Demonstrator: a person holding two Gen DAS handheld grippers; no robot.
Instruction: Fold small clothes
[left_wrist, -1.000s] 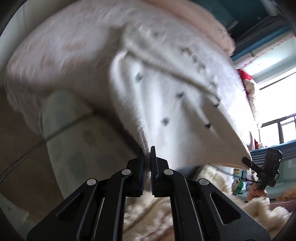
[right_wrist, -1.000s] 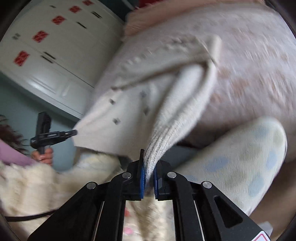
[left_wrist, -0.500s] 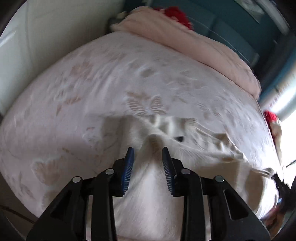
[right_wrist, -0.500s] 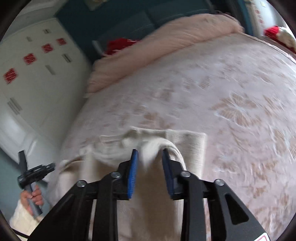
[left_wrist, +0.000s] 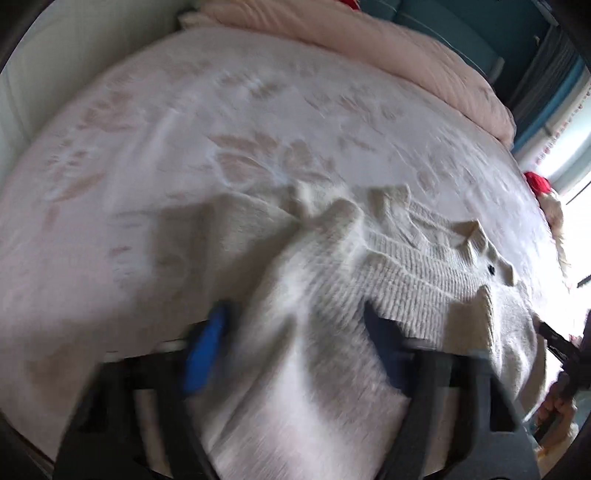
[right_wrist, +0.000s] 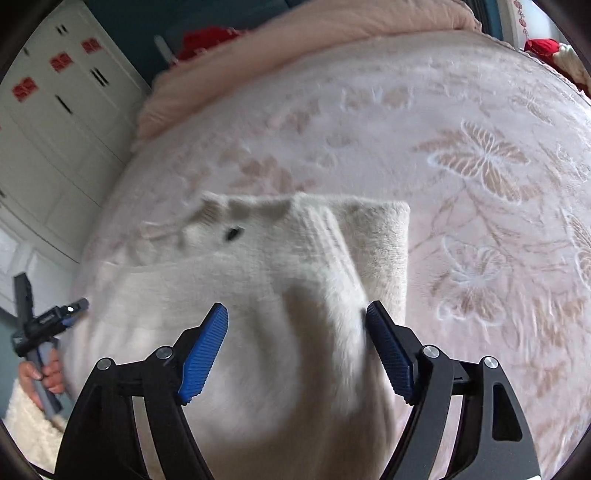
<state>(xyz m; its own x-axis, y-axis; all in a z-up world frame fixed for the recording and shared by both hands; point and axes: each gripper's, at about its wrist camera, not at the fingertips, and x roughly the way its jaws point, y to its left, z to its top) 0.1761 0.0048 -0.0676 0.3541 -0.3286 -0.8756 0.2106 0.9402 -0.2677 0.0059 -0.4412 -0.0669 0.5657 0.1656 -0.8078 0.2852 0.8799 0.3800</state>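
Note:
A small cream knitted cardigan (left_wrist: 388, 258) with dark buttons lies on the pink floral bedspread (left_wrist: 184, 122). Its sleeves are laid over the body. My left gripper (left_wrist: 291, 350) is open, blurred, just above the near part of the garment. In the right wrist view the same cardigan (right_wrist: 280, 266) lies folded with a sleeve over it. My right gripper (right_wrist: 295, 350) is open wide above its near edge, holding nothing. The other gripper (right_wrist: 48, 321) shows at the left in a hand.
A pink quilt (left_wrist: 406, 55) is bunched at the head of the bed. White cupboards (right_wrist: 55, 110) with red stickers stand to the left. A red soft toy (right_wrist: 543, 46) lies at the far right edge of the bed.
Both grippers held the cardigan's sleeves in the air a second ago. They laid it on the bed, let go, and now stand open wider above it.

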